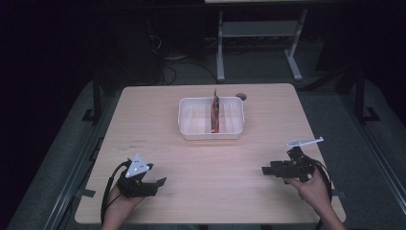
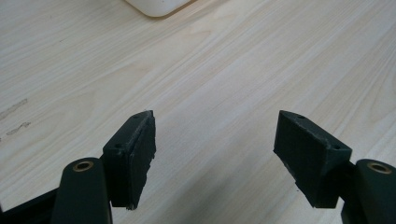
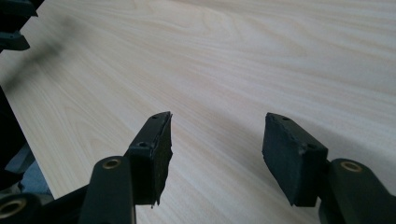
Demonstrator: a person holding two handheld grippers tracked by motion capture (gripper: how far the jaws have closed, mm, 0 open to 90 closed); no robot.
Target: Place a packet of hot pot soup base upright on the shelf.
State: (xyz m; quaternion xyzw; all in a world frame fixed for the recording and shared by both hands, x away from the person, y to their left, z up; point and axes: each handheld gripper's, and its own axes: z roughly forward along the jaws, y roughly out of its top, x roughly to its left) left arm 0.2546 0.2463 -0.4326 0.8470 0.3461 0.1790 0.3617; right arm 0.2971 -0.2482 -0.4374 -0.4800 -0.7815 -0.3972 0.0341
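Note:
A white plastic bin point(image 1: 189, 120) sits at the middle of the light wooden table point(image 1: 206, 163), toward its far side. A thin red and dark packet point(image 1: 215, 112) stands upright inside it. My left gripper point(image 1: 154, 184) rests near the front left of the table, held by a hand, its jaws pointing right. In its own view the left gripper point(image 2: 215, 135) is open over bare wood, with a corner of the bin point(image 2: 156, 7) at the top. My right gripper point(image 1: 267, 169) is at the front right, pointing left. The right gripper point(image 3: 217, 135) is open with nothing between its pads.
A small dark round object point(image 1: 241, 96) lies on the table just behind the bin's right corner. The left gripper point(image 3: 14, 23) appears far off in the right gripper view. Dark floor, cables and a metal table frame point(image 1: 258, 43) lie beyond the far edge.

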